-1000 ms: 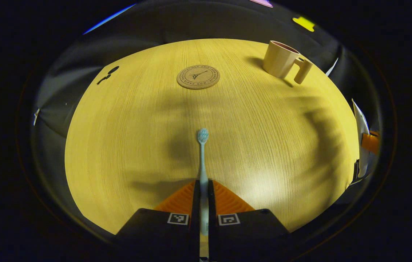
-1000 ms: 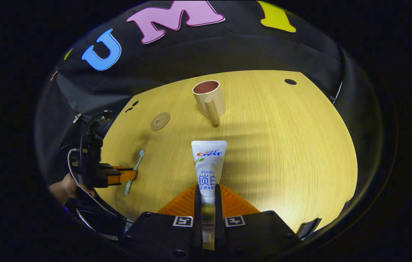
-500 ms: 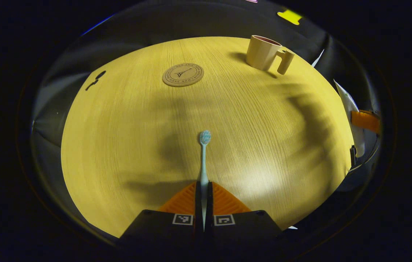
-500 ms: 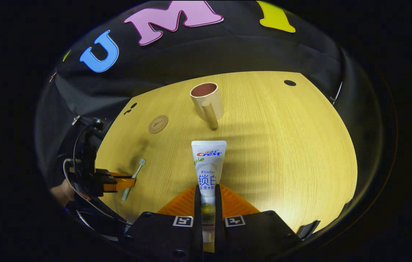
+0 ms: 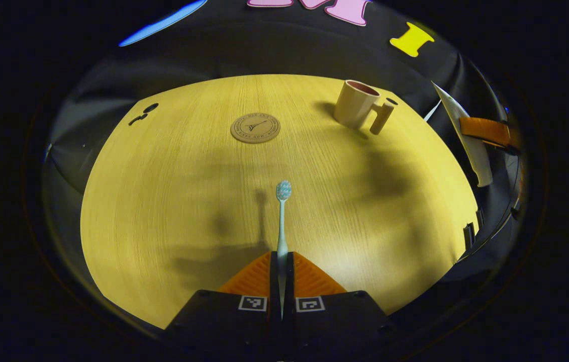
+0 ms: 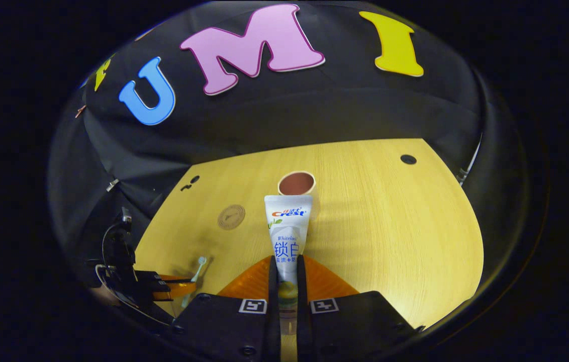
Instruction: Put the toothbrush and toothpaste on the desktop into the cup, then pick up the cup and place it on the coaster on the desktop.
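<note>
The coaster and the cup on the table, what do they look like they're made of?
The coaster looks like cork or pressed wood: flat, matte tan, with a dark printed design. The cup looks like matte plastic, possibly ceramic: smooth beige outside, reddish-brown inside, with a thick block handle. The table shows pale wood grain, perhaps laminate.

The desktop (image 5: 174, 201) is pale yellow wood with fine straight grain. The toothbrush (image 5: 281, 221) at centre frame is light blue, its bristle head speckled blue and white. The cup (image 5: 355, 104) at upper right is beige outside and reddish brown inside. The round coaster (image 5: 255, 127) is tan cork with a dark printed emblem ringed by lettering. The toothpaste (image 6: 287, 232) tube is white with blue and red print and a yellow patch low down.
</note>
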Demonstrator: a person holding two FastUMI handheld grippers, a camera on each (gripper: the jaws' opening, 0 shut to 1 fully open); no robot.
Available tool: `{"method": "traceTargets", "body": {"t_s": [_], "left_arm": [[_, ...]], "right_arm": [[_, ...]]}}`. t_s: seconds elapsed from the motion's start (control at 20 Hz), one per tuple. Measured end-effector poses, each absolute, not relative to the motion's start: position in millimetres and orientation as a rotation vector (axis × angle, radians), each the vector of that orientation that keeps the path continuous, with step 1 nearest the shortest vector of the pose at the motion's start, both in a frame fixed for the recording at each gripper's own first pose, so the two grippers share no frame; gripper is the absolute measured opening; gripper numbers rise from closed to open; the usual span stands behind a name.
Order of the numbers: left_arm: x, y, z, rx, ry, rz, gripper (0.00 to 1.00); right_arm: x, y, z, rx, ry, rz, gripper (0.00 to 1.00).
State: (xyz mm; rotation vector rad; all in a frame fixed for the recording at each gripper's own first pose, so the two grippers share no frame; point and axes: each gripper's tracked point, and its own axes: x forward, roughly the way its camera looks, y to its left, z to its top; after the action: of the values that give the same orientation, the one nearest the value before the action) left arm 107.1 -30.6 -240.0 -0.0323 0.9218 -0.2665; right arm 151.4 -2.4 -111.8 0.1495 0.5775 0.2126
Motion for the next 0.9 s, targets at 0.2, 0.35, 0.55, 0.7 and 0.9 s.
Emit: {"method": "traceTargets", "body": {"t_s": [0.2,0.35,0.55,0.7,0.9], "left_arm": [[112,-37,-212,-0.063,0.855,-0.272,0.07],[111,-37,-188,-0.082,0.801,-0.268,0.07],[110,-33,-159,-0.104,0.723,-0.253,0.07],[115,-34,-140,-0.126,0.665,-0.249,0.07],[118,-36,-123,-0.143,0.602,-0.227,0.07]], "right_arm": [[170,13,-72,0.171,0.499,0.247,0.16],[183,23,-48,0.167,0.455,0.280,0.16],[209,29,-22,0.134,0.375,0.304,0.16],[236,32,-16,0.123,0.344,0.312,0.16],[269,29,-21,0.142,0.304,0.314,0.16]]}}
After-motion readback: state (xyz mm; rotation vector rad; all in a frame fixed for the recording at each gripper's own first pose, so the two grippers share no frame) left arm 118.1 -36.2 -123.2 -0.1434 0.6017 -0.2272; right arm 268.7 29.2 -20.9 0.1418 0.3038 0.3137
